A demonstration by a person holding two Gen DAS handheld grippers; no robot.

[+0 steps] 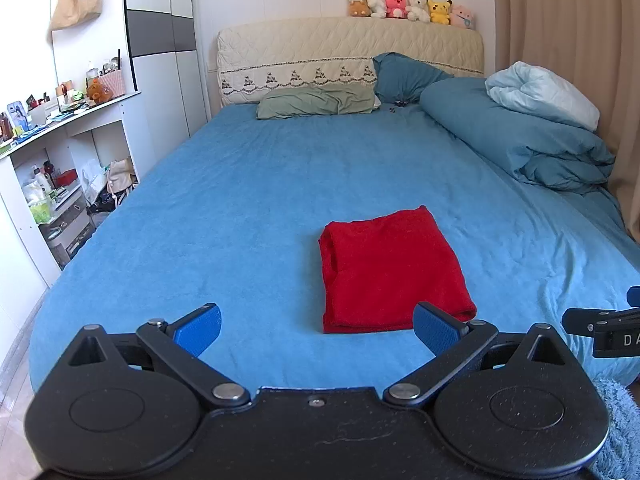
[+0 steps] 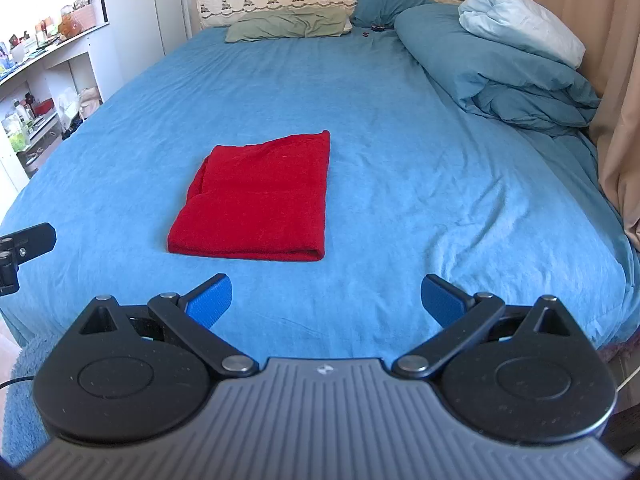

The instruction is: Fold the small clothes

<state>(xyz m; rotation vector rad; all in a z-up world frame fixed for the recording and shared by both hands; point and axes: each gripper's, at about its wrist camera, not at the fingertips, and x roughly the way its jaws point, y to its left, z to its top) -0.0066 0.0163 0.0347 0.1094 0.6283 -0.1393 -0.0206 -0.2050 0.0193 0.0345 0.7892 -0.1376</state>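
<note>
Since the bed (image 1: 240,200) fills nearly everything I can see, I'll start there: blue sheet pulled pretty flat, with a rolled-up teal duvet (image 1: 520,136) and a pale blue blanket (image 1: 544,96) bunched on top of it along the far right side, well away from where I'm working. A green pillow (image 1: 316,102) and a darker teal one (image 1: 404,76) sit up by the quilted headboard (image 1: 348,48), and there's a row of plush toys (image 1: 412,9) on its top edge. None of that is in my way.

The thing that matters is the red garment (image 2: 256,200). It's lying on the sheet near the foot of the bed, just ahead of both tools, and it's already a tidy rectangle. There's a rounded fold along the near edge, and layers are stacked at the left side where I can see a bit of a tucked lip. From the look of it I'd say this piece is basically done, maybe one more halving if you want it smaller. I don't see any other clothes waiting on the bed, so I can't tell if there's more to do.

The left tongs (image 1: 318,330) are spread wide with nothing between the blue pads, hovering short of the garment's near edge. It's the same with the right tongs (image 2: 327,300), apart and empty, not touching the cloth.
</note>
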